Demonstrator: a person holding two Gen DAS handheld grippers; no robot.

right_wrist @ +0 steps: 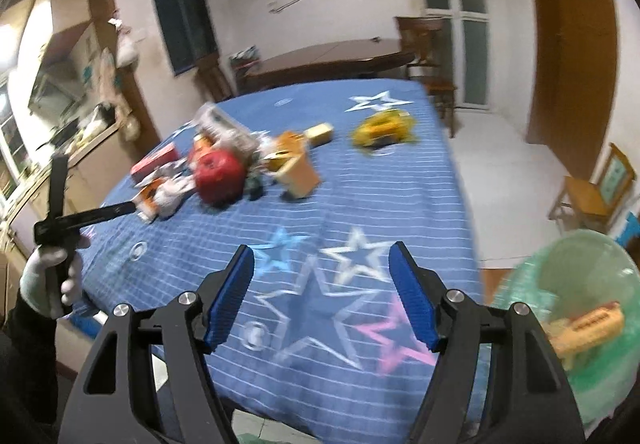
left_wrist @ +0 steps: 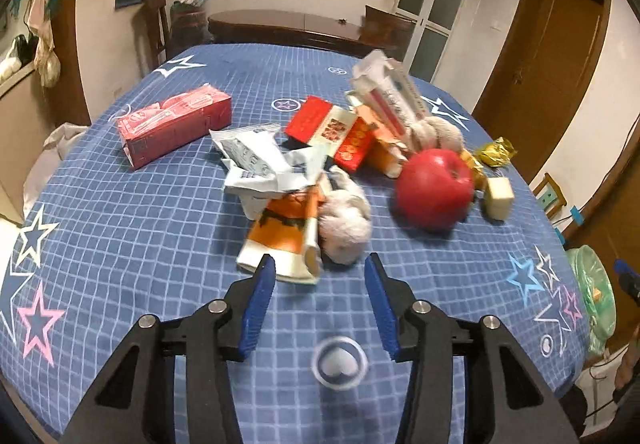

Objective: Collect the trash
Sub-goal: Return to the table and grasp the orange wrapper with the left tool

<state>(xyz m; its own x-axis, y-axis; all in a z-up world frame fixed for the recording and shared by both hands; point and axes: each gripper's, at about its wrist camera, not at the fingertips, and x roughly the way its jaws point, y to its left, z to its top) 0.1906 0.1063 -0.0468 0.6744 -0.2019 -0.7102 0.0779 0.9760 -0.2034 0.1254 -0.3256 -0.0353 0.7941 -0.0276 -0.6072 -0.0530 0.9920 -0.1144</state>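
Trash pile sits mid-surface [left_wrist: 120,228]: orange carton [left_wrist: 286,232] nearest left tongs [left_wrist: 320,272], spread, empty. Risk: snagging plush toy [left_wrist: 346,220] or nudging apple [left_wrist: 434,188]. Right tongs [right_wrist: 322,264] spread too, near bin bag [right_wrist: 580,284].

Blue grid-check cloth with white, pink and pale-blue stars covers the counter [left_wrist: 120,212], a glossy red apple [left_wrist: 434,188] sits at three o'clock of the orange-and-white wrapper [left_wrist: 280,232], a red carton [left_wrist: 176,124] at ten, gold foil [left_wrist: 496,151] at two, and a translucent green bag [right_wrist: 580,284] holds an orange packet.
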